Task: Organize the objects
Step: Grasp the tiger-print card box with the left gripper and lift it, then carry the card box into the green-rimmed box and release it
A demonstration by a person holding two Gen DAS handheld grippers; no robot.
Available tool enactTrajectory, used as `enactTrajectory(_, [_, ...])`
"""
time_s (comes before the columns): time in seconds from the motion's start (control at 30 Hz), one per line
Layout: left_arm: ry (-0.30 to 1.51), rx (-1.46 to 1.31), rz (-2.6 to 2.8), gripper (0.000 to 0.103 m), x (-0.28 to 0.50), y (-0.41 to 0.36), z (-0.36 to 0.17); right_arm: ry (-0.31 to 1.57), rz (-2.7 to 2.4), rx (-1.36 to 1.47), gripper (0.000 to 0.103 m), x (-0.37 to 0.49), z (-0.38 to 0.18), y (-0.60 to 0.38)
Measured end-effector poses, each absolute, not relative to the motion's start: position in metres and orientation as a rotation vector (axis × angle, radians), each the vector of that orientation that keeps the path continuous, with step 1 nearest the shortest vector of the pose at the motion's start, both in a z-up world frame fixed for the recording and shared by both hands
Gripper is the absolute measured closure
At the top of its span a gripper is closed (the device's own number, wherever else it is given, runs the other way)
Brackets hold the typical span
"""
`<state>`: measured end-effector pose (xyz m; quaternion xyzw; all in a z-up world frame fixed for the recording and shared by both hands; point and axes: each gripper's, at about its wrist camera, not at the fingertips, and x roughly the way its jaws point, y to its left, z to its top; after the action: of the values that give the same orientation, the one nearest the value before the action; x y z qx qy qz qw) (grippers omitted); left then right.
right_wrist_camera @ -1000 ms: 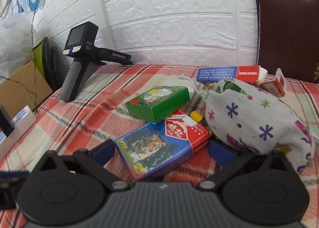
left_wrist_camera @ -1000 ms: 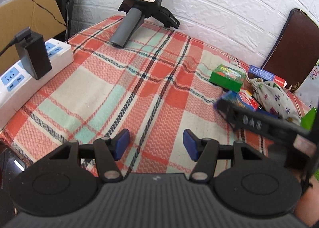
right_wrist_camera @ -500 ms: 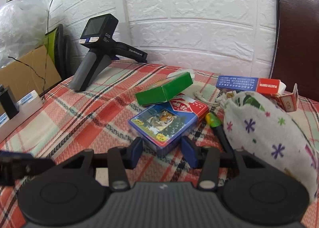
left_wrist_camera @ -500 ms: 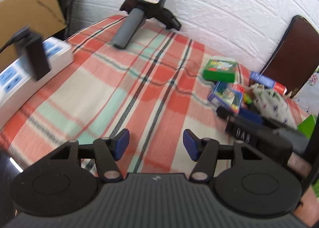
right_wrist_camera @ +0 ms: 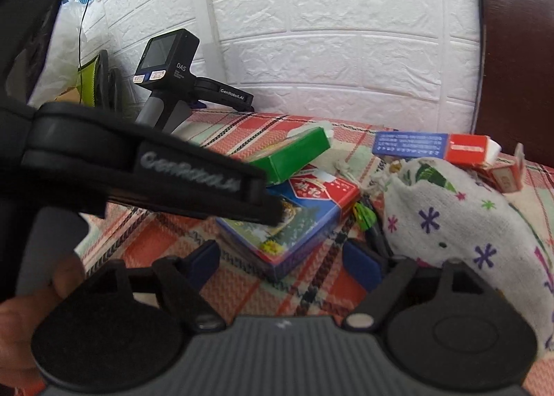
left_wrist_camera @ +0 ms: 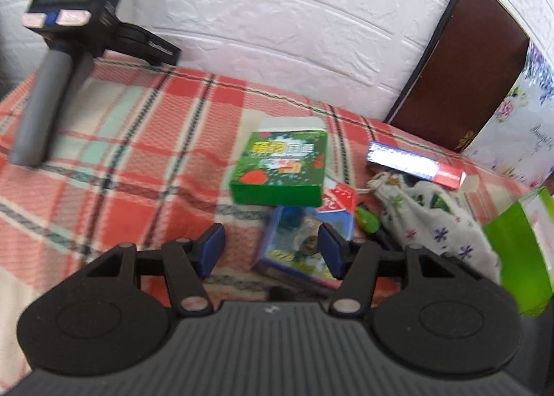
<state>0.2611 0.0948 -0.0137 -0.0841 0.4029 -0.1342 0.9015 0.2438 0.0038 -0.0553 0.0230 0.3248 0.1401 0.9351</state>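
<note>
The left wrist view looks forward and down over its own left gripper (left_wrist_camera: 271, 250) onto the plaid tablecloth (left_wrist_camera: 145, 160), toward the white brick wall (left_wrist_camera: 294, 15) at 12 o'clock, close to the green box (left_wrist_camera: 280, 167) and the tiger-print card box (left_wrist_camera: 304, 243). The right wrist view sits lower and nearer, over the right gripper (right_wrist_camera: 284, 264), with the left gripper's body crossing in from 9 o'clock. Both views share the two boxes, the star-print pouch (right_wrist_camera: 460, 212), the blue-and-red carton (right_wrist_camera: 432, 146) and the spare handheld gripper (right_wrist_camera: 166, 81) at 11 o'clock.
</note>
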Motion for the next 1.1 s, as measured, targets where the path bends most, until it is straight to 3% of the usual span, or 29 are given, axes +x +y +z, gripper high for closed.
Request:
enactTrajectory(0.07, [0.849,-0.177,-0.321,0.052,0.257,0.089,-0.012,0.660,0.327,0.027,0.035,0.241,-0.054,0.007])
enactTrajectory(0.53, [0.887,-0.165,-0.336,0.054,0.092,0.077,-0.014,0.698,0.508,-0.047,0.038,0.108,-0.046,-0.021])
enactTrajectory(0.67, [0.918,-0.152,-0.384,0.051,0.058,0.072,-0.015,0.690,0.568,-0.104,0.033,0.061,-0.045,-0.032])
enactTrajectory(0.77, [0.900,-0.138,-0.367,0.050,0.058,0.073,-0.009,0.651,0.574,-0.147,0.016,0.042,-0.044,-0.032])
enactTrajectory(0.9, [0.883,-0.112,-0.327,0.050,0.076,0.066,-0.009,0.672,0.561,-0.145,0.007,0.054,-0.046,-0.029])
enactTrajectory(0.97, [0.904,-0.123,-0.315,0.050,0.085,0.063,-0.019,0.702,0.551,-0.126,0.008,0.067,-0.050,-0.029])
enactTrajectory(1.03, [0.911,-0.176,-0.331,0.053,0.086,0.064,-0.021,0.689,0.560,-0.114,0.018,0.072,-0.049,-0.028])
enactTrajectory(1.1, [0.906,-0.155,-0.316,0.054,0.082,0.058,-0.015,0.688,0.548,-0.096,0.022,0.071,-0.046,-0.030])
